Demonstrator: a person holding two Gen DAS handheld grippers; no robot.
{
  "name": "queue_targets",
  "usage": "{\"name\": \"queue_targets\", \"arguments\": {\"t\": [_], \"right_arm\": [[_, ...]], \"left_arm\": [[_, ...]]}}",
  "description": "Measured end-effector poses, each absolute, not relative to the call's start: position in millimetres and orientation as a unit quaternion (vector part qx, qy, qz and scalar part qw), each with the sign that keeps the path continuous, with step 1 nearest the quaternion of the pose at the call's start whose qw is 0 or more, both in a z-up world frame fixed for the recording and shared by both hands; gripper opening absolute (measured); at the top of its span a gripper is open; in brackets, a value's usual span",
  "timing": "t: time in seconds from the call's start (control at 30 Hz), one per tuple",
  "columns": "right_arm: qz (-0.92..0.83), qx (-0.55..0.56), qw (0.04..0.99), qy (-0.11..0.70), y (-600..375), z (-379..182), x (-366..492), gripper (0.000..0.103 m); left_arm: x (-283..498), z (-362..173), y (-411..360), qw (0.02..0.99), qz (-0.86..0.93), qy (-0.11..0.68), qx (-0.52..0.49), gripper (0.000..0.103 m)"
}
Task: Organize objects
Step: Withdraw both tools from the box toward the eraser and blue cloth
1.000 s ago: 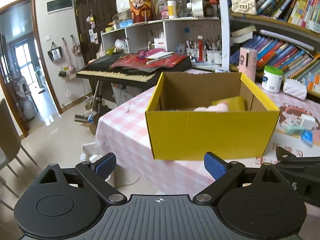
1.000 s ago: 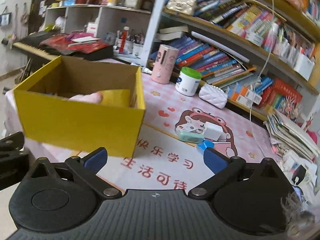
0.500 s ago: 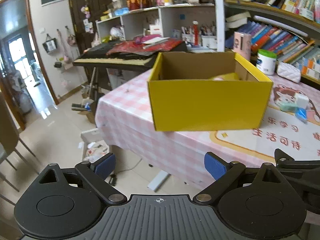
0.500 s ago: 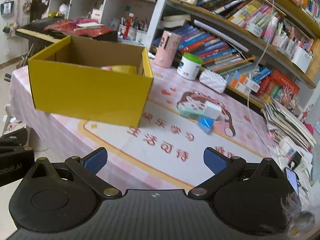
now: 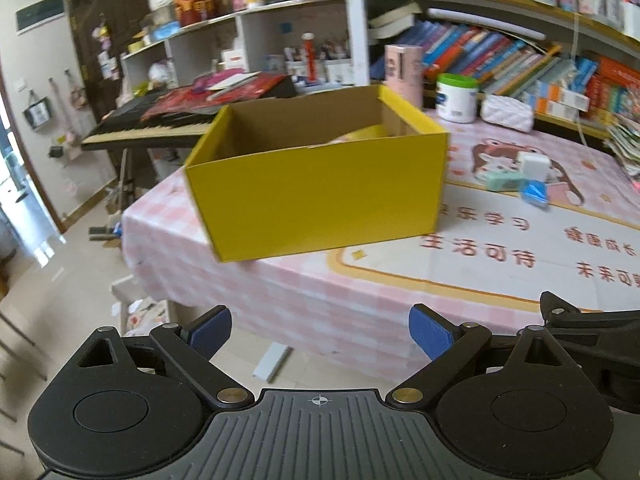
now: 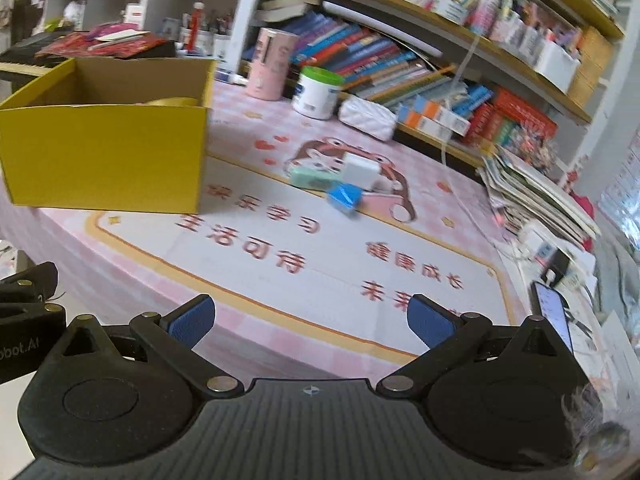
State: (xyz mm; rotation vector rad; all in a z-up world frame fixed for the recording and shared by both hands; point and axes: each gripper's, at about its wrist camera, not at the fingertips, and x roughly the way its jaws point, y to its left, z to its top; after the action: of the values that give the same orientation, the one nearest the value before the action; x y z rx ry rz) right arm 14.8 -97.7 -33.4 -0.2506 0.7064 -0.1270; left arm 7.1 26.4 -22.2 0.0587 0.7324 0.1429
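Both grippers, left gripper [image 5: 319, 332] & right gripper [image 6: 311, 318], spread apart, holding nothing; yellow box [image 5: 320, 196] frame center on counter [image 5: 360, 292].

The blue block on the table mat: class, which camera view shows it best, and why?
The right wrist view. There the blue block sits near the middle of the picture, larger, with two faces visible beside the green and white pieces. The left wrist view shows it smaller, blurred, far to the right.

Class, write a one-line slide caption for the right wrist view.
Open right claw hangs above the pink table mat, facing a yellow box and three small items.
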Motion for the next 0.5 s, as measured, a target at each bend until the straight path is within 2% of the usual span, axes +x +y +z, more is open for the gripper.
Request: {"name": "queue_targets", "arguments": {"t": [0.5], "right_arm": [[-0.099,-0.1,0.921,0.364,-166,-40,51,0.103]], "left_arm": [[49,-26,-37,0.929,0.032,0.366,0.045,0.098]]}}
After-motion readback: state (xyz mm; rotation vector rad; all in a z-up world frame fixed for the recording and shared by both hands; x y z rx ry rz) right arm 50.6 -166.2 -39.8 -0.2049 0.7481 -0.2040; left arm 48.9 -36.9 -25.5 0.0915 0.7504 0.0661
